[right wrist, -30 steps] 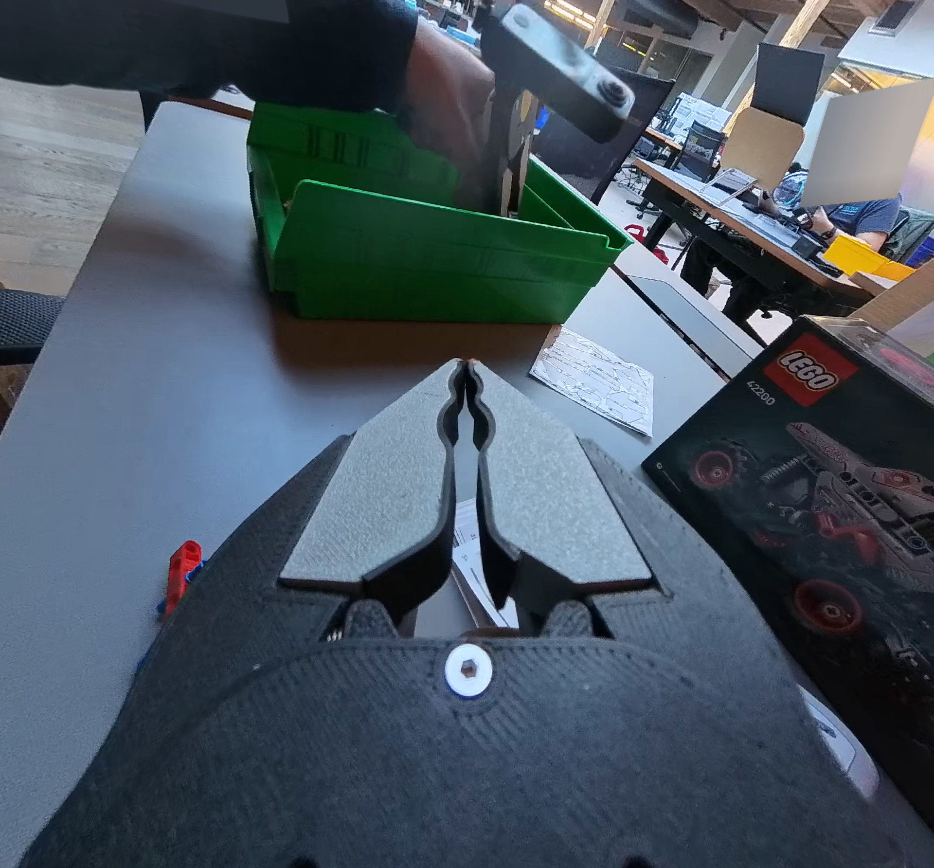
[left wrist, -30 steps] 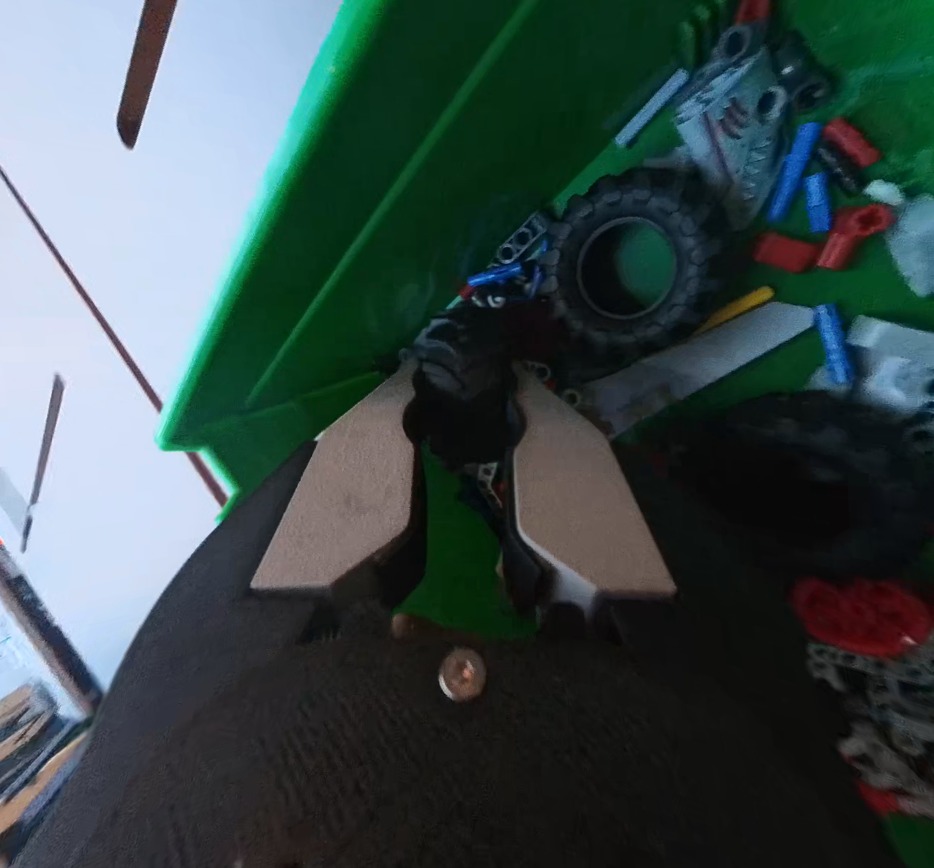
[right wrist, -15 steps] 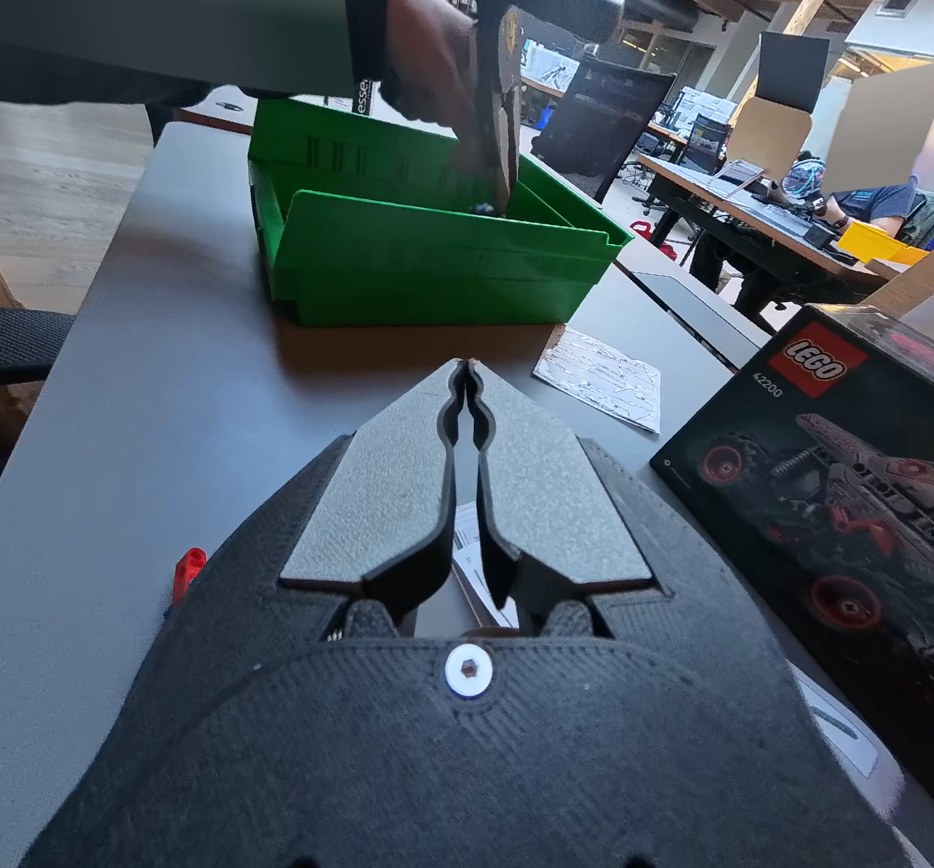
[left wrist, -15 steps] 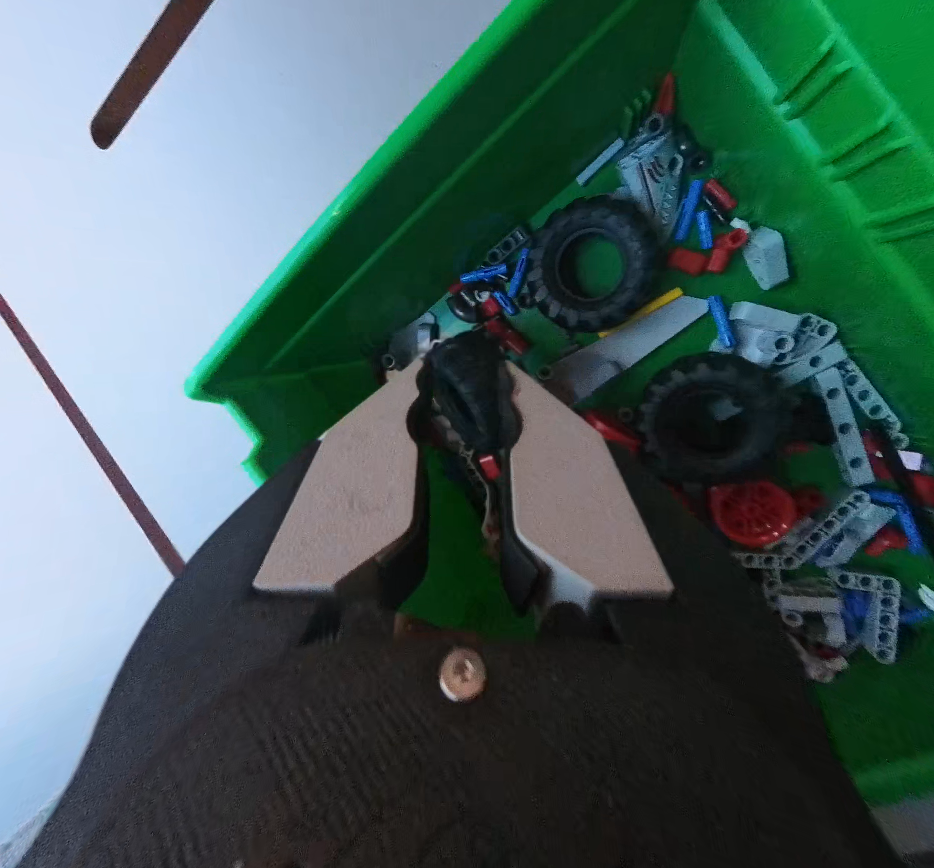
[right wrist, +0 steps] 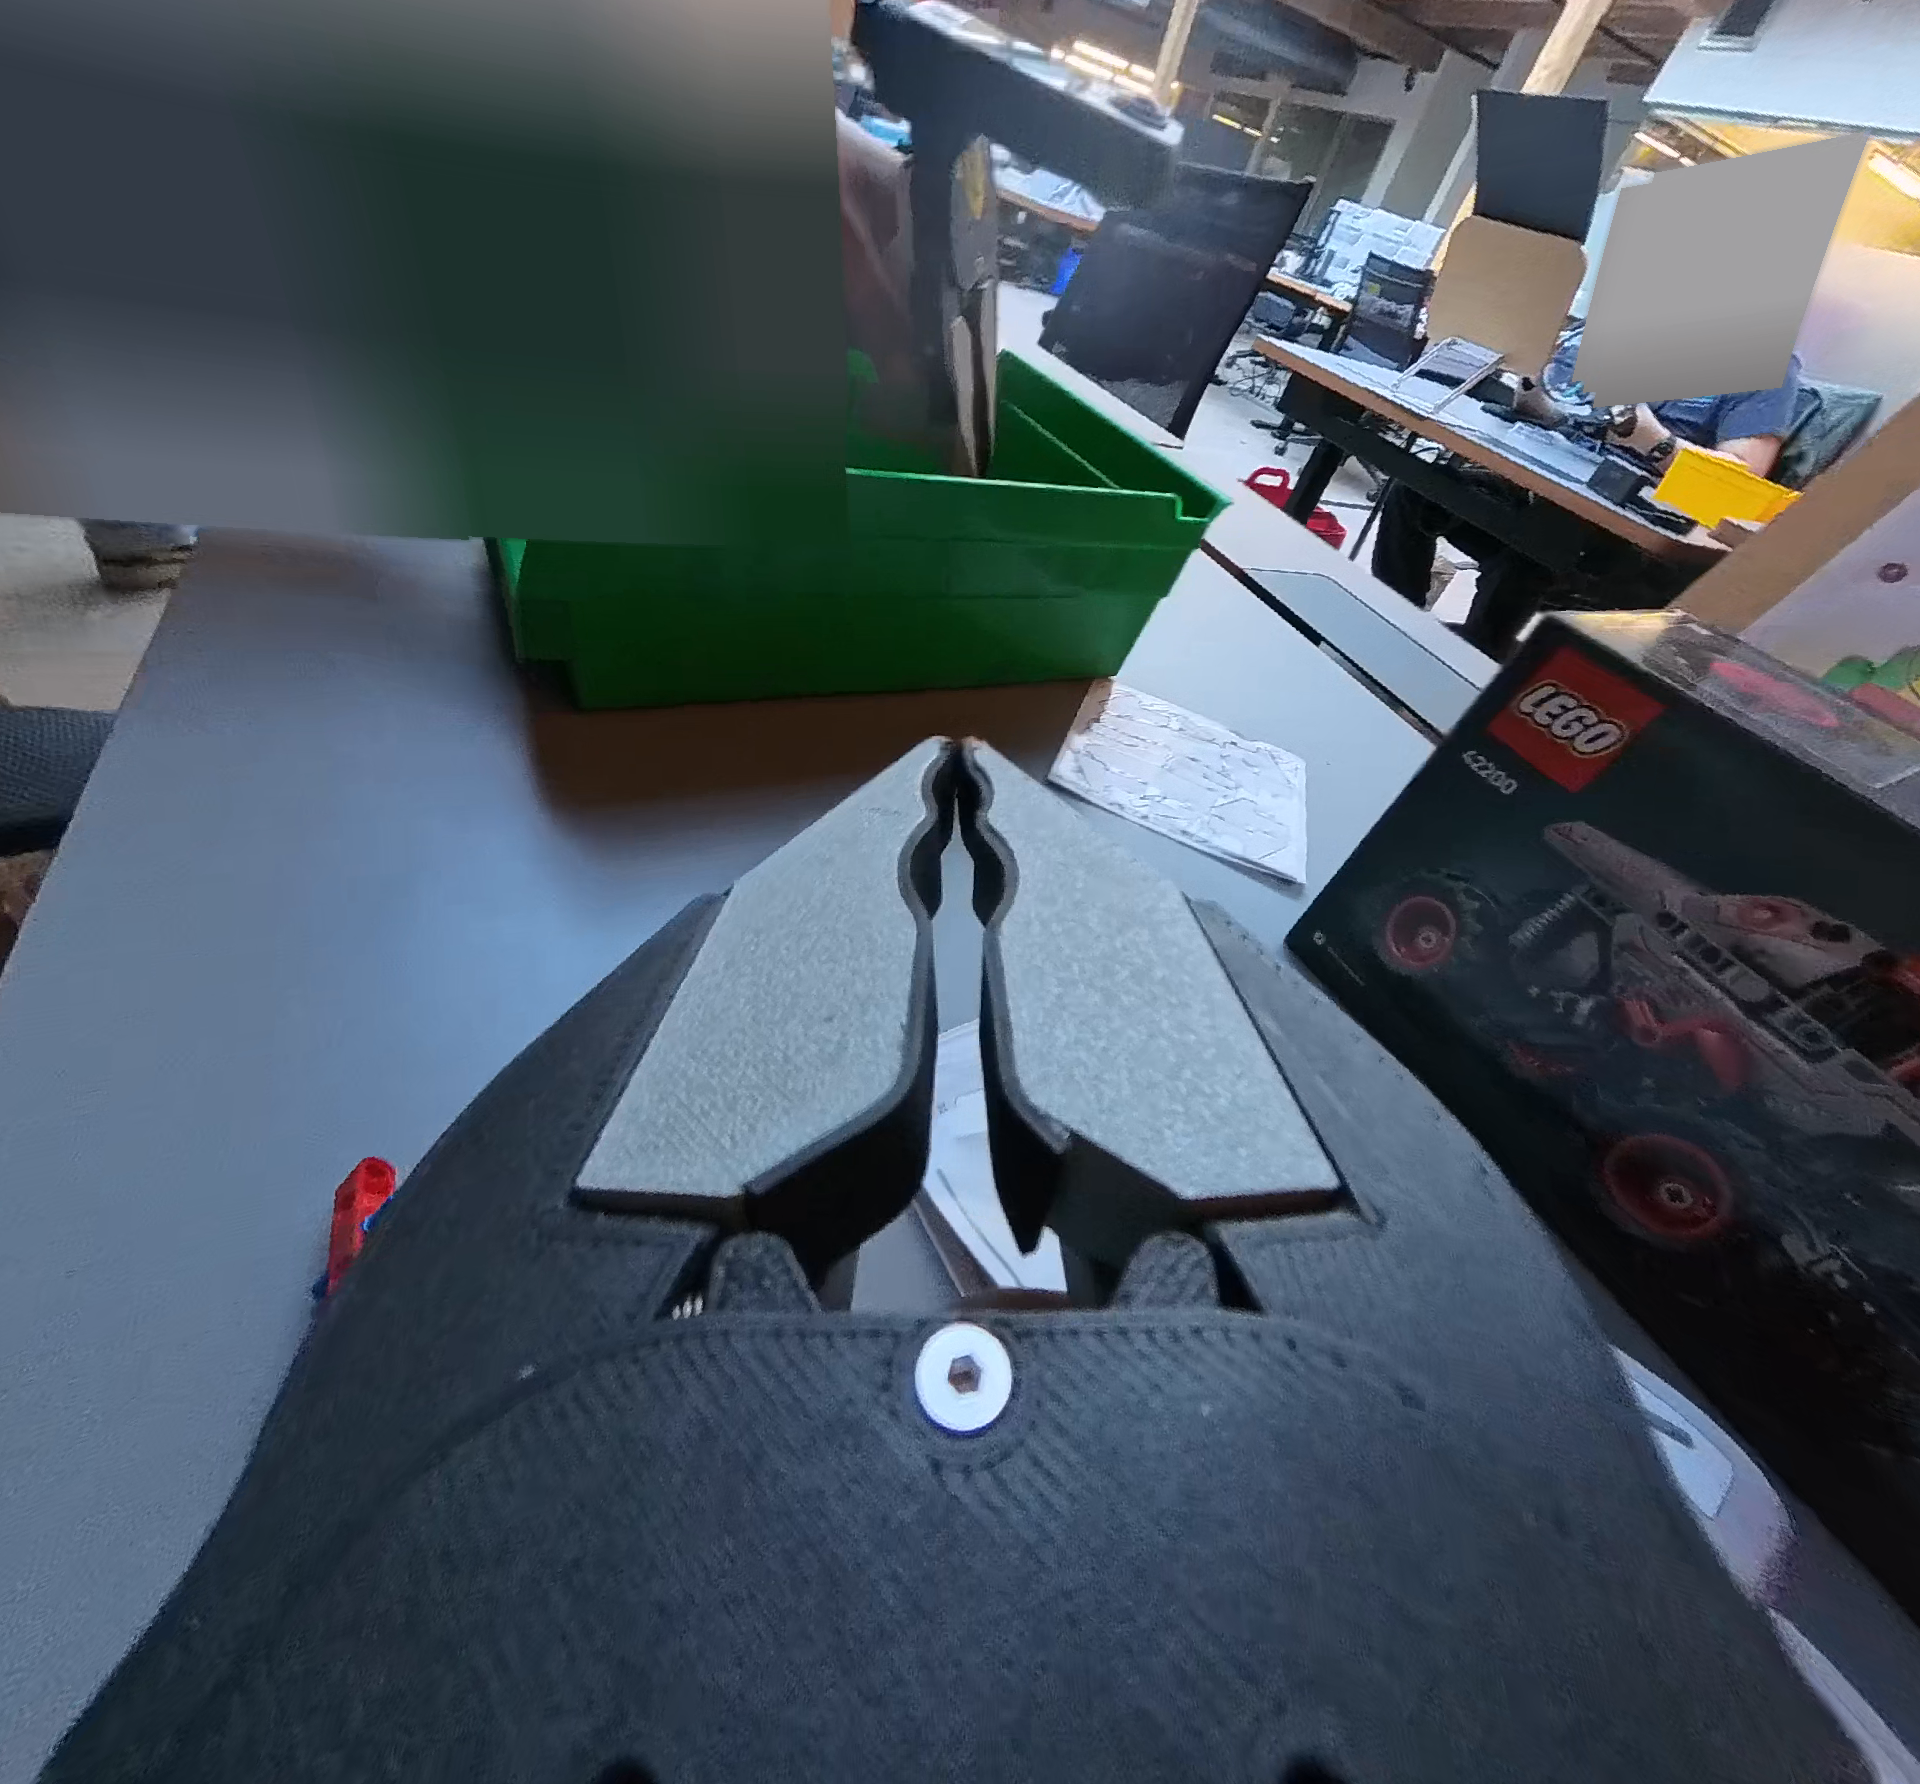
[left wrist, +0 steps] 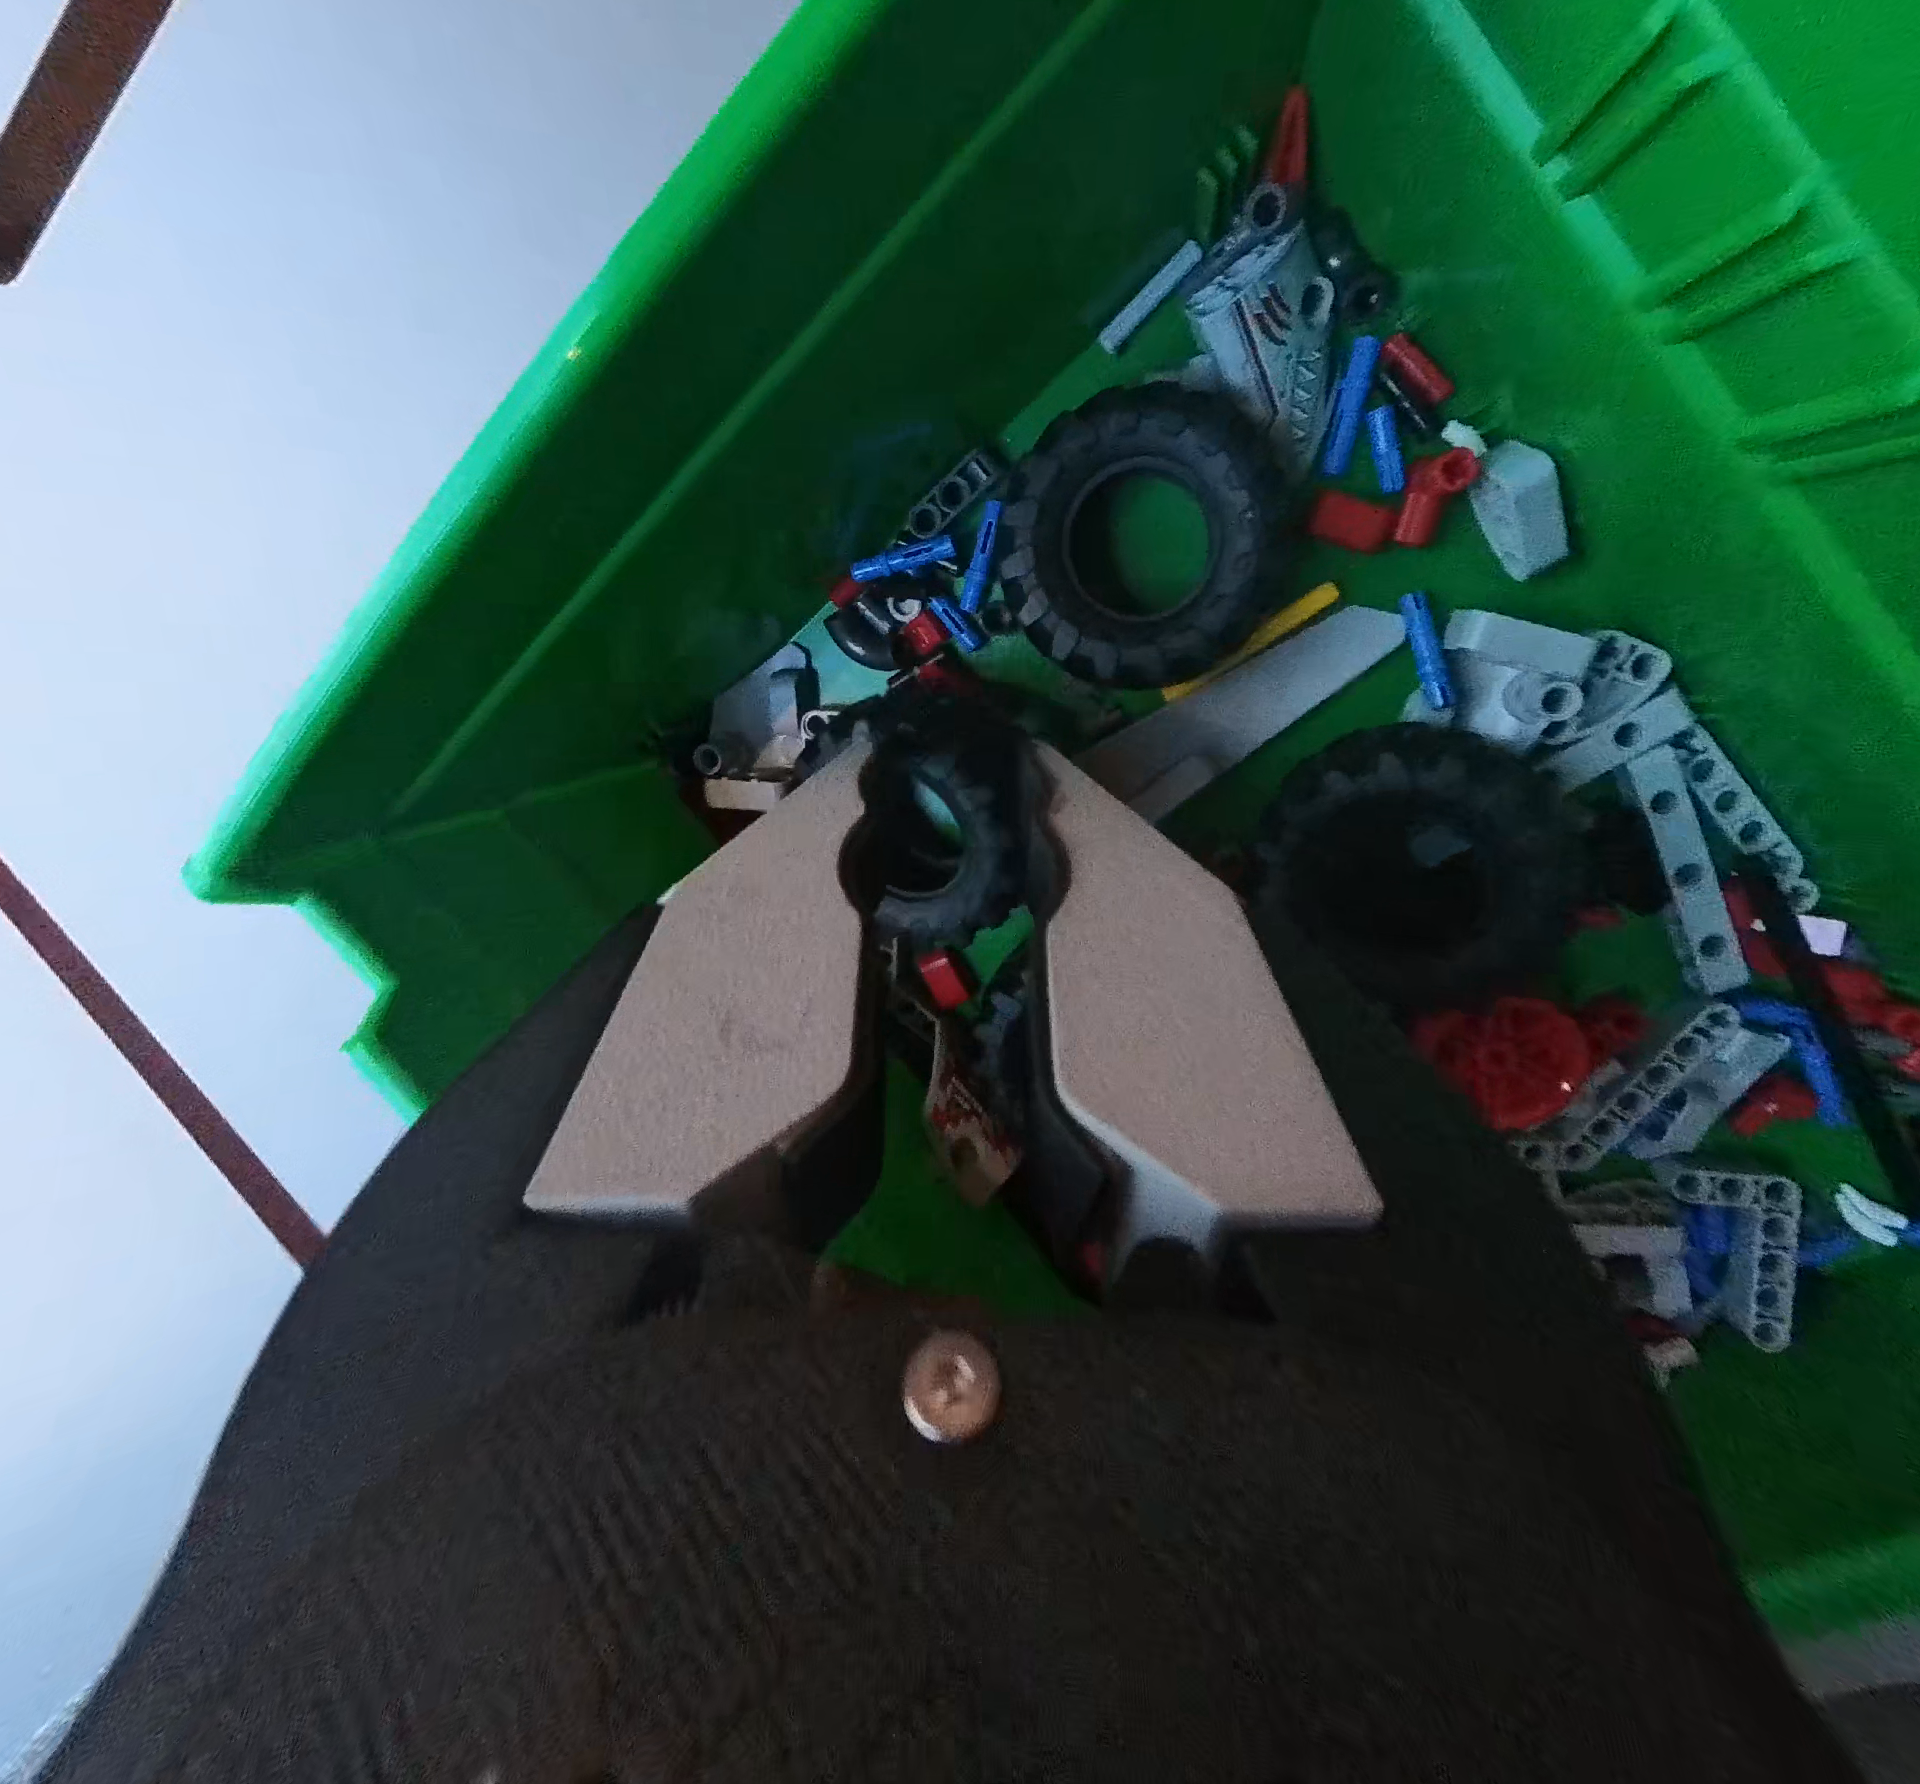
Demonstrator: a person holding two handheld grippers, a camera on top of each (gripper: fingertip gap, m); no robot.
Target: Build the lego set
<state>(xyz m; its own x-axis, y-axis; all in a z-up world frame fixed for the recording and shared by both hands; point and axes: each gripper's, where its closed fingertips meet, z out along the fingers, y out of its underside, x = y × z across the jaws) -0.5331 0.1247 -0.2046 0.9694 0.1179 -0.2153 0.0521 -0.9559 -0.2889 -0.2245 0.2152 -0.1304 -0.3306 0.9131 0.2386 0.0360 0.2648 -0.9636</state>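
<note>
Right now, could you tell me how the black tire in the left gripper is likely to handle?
The tire looks like soft rubber, so it probably squashes slightly. Its knobbly tread should resist slipping between the left gripper fingers. Being round, it may roll if dropped.

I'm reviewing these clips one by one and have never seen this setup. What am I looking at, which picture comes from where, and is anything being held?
No robot: a person holds a two-finger gripper in each hand, each with a camera looking along its fingers. The left view looks down into a green bin of loose Lego parts; the left gripper is shut on a small black tyre. The right view looks across a grey table: the right gripper is shut and empty, beside the set's box and a paper sheet.
</note>
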